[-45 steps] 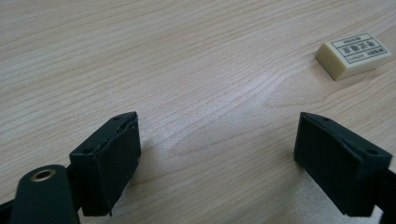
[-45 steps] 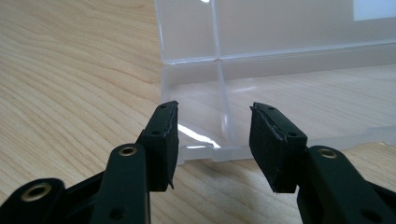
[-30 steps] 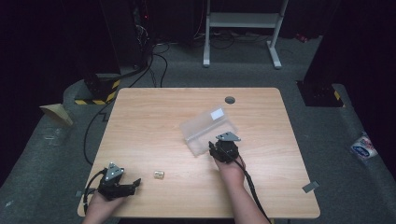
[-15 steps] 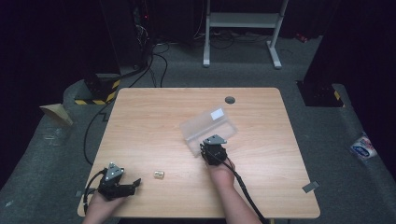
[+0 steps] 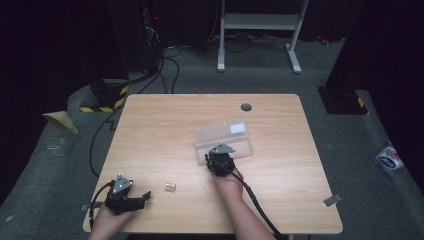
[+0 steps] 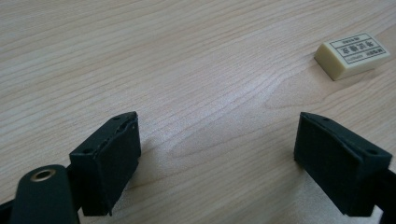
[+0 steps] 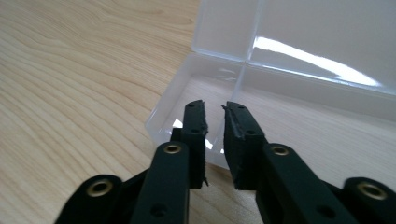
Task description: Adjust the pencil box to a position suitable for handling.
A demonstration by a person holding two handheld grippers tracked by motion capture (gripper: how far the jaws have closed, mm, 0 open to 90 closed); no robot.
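A small cream eraser [image 5: 170, 187] with printed text lies on the wooden table [image 5: 160, 130] near the front; it is at the upper right in the left gripper view [image 6: 352, 53]. My left gripper [image 5: 142, 197] rests low at the front left, jaws wide open and empty [image 6: 217, 158], the eraser ahead of its right jaw. A clear plastic box [image 5: 222, 137] stands open mid-table, its lid [image 7: 327, 32] tipped back. My right gripper [image 5: 219, 156] hangs over the box's near wall [image 7: 170, 105], by its left corner. Its jaws [image 7: 214, 109] are shut to a thin slit, holding nothing.
A round cable hole [image 5: 246, 107] sits near the table's far edge. Beyond the table are a white metal stand [image 5: 260, 22], floor cables [image 5: 165, 65] and a yellow-black striped block [image 5: 107, 102]. A packet [image 5: 387, 159] lies on the floor to the right.
My right gripper has slid left along the box's near side toward its left corner. The left gripper and the eraser have stayed put.
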